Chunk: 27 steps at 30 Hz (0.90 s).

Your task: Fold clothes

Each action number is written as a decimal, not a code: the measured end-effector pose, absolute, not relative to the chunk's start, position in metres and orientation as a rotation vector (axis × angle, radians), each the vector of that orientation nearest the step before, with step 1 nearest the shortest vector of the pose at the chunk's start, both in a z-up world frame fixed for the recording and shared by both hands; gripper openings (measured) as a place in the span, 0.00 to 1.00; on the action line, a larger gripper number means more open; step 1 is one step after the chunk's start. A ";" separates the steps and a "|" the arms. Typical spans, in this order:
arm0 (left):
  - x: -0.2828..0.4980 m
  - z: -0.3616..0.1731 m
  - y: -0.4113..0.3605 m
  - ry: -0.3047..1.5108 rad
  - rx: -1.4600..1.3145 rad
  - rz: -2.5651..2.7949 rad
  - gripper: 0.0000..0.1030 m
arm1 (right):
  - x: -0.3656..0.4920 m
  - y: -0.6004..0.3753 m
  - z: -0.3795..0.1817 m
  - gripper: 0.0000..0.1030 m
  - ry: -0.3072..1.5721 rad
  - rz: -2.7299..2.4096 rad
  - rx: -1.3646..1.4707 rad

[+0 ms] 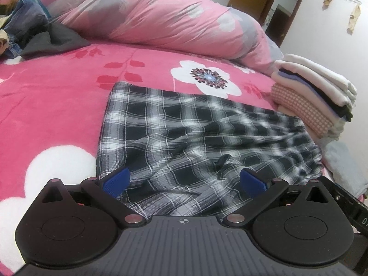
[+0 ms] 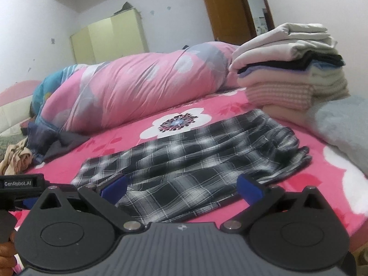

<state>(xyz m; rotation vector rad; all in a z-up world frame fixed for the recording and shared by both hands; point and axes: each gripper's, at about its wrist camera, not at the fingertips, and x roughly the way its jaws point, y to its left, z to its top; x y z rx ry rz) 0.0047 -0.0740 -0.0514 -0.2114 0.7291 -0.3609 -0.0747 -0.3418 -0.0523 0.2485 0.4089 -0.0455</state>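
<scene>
- A black-and-white plaid garment [image 1: 184,128] is seen lying on the bed [image 1: 57,96], spread mostly flat on the pink floral cover, with its near part rumpled into loose ridges.
- In the right wrist view the same plaid garment [image 2: 195,161] is found stretched away toward a stack of folded clothes [image 2: 287,76], near it but apart.
- The left gripper [image 1: 184,181] is held low over the garment's near, wrinkled edge; its jaws stand wide apart and nothing is gripped (cloth is visible between the blue pads).
- The right gripper [image 2: 181,188] is likewise spread wide and empty, poised at the near hem.
- Step judged in hand: approach to the near edge, before any grasp; no fold of this garment is judged made yet (garment type cannot be told).
- Next move is judged to call for both grippers to be lowered onto the near edge, well apart from each other, and closed on the cloth, so that it can be lifted and carried over toward the far edge.
- A rolled pink quilt [image 1: 161,16] is noted behind the garment, well apart.
- The left gripper's body is seen at the left margin of the right wrist view, held by a hand [image 2: 7,255].
</scene>
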 end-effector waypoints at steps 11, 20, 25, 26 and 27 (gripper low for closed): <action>0.004 -0.051 -0.076 0.722 -0.182 -0.336 1.00 | -0.070 -0.340 -0.056 1.00 0.486 -0.020 0.194; -0.004 -0.037 -0.073 0.659 -0.181 -0.330 1.00 | -0.073 -0.344 -0.050 1.00 0.465 0.029 0.268; -0.012 -0.033 -0.078 0.622 -0.117 -0.334 1.00 | -0.077 -0.340 -0.047 1.00 0.466 0.036 0.262; -0.012 -0.035 -0.080 0.624 -0.110 -0.330 1.00 | -0.076 -0.339 -0.047 1.00 0.472 0.032 0.256; -0.012 -0.036 -0.080 0.628 -0.103 -0.326 1.00 | -0.075 -0.337 -0.047 1.00 0.480 0.026 0.250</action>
